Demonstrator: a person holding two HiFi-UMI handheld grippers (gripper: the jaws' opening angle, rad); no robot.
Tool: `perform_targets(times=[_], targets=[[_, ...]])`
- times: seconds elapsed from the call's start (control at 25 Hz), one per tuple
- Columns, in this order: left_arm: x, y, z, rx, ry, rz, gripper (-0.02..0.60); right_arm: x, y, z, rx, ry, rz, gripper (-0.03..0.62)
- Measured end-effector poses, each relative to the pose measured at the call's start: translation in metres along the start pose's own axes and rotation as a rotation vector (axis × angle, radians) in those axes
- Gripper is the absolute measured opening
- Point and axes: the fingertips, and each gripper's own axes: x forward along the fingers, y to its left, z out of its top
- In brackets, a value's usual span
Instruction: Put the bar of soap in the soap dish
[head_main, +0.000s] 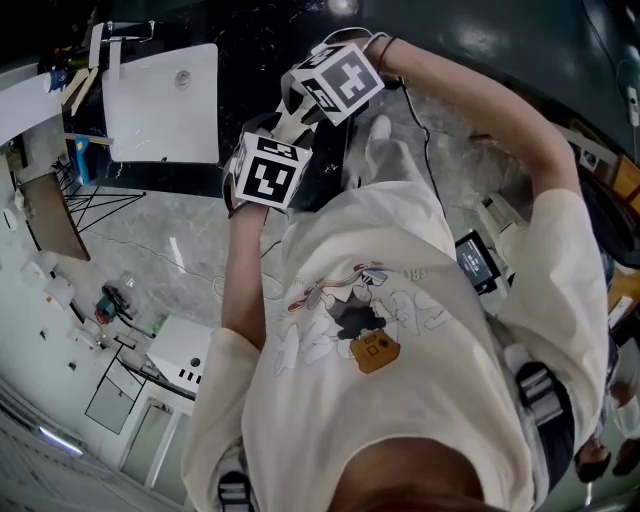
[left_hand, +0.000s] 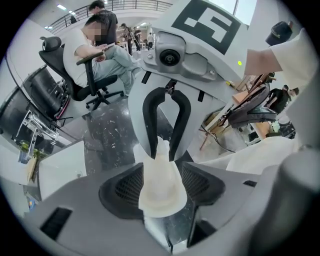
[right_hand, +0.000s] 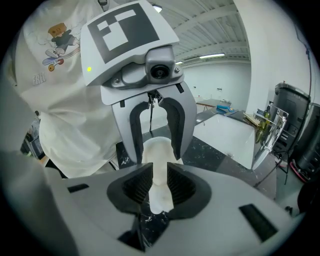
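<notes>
Between our two grippers, held up off the dark speckled counter (head_main: 250, 50), we are carrying the bar of soap (left_hand: 159, 196). The left gripper (left_hand: 161, 181) is clamping its broader end and the right gripper (right_hand: 159, 186) is pinching the narrower end, jaws facing jaws. We are judging it a light, stiff, waxy block, probably slippery at its rounded edges. We are therefore favouring a hold across the flat faces with moderate pressure, since a hard squeeze could dent it or squirt it out. The two gripper views are giving us what the head view is not. From above, the marker cubes and our forearms are covering the soap entirely, while up close both pairs of pads are showing pressed against it. The head view, in turn, is laying out the surroundings, with a white board (head_main: 160, 100) lying on the counter beside our hands. We are not finding anything we can call a soap dish in any view.
</notes>
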Motion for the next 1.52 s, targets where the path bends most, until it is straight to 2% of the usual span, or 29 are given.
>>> perform_targets(times=[0.28, 0.44, 0.64, 0.92, 1.2, 1.32, 1.44, 1.52], targets=[[-0.018, -0.002, 0.004, -0.003, -0.080, 0.038, 0.202, -0.008, 0.010, 0.008, 0.033, -0.015, -0.035, 0.081], [-0.029, -0.005, 0.005, -0.003, -0.115, 0.052, 0.162, -0.019, 0.016, 0.014, 0.070, -0.042, -0.064, 0.054], [-0.039, -0.007, 0.007, -0.001, -0.153, 0.077, 0.135, -0.036, 0.024, 0.029, 0.106, -0.112, -0.123, 0.046], [-0.057, -0.012, 0.010, -0.032, -0.226, 0.140, 0.008, -0.067, 0.038, 0.055, 0.158, -0.278, -0.268, 0.041], [-0.061, -0.025, 0.011, -0.048, -0.253, 0.131, 0.008, -0.072, 0.055, 0.042, 0.281, -0.380, -0.359, 0.036], [-0.068, -0.025, 0.012, -0.064, -0.278, 0.148, 0.008, -0.074, 0.060, 0.037, 0.343, -0.427, -0.426, 0.035], [-0.075, -0.025, 0.013, -0.104, -0.319, 0.177, 0.008, -0.072, 0.065, 0.040, 0.397, -0.474, -0.513, 0.035], [-0.081, -0.025, 0.016, -0.155, -0.378, 0.200, 0.008, -0.073, 0.069, 0.044, 0.435, -0.506, -0.572, 0.034]])
